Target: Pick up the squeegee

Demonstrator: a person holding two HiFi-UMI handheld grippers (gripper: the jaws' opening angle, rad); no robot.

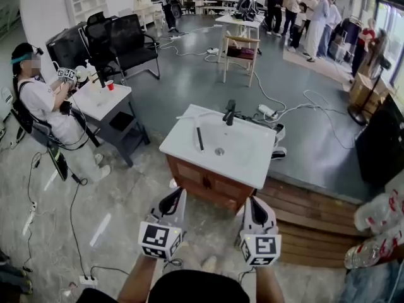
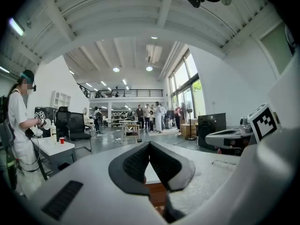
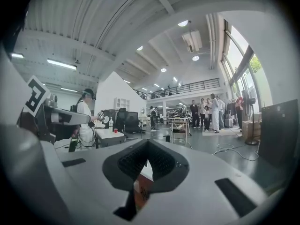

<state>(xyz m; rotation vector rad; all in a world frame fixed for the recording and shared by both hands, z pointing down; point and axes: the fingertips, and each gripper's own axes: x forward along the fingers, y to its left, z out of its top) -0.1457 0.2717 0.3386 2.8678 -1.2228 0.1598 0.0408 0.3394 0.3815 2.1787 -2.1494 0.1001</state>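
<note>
Both jaw pairs press together, empty; left gripper (image 1: 178, 194) and right gripper (image 1: 248, 201) hang short of the sink counter (image 1: 249, 169) — at its front edge; squeegee (image 1: 199, 139) lies on it left of the drain (image 1: 219, 151), blade indistinct; floor (image 1: 120, 188) open leftward.

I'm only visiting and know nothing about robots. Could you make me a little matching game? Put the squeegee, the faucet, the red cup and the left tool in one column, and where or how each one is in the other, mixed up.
Things:
1. squeegee
2. faucet
3. cup
4. left tool

Places or states:
A. on the small table at the left
B. shut, nothing in it
C. lying flat on the sink, left of the drain
D. upright at the sink's back edge

Pairs: 1-C, 2-D, 3-A, 4-B.
</note>
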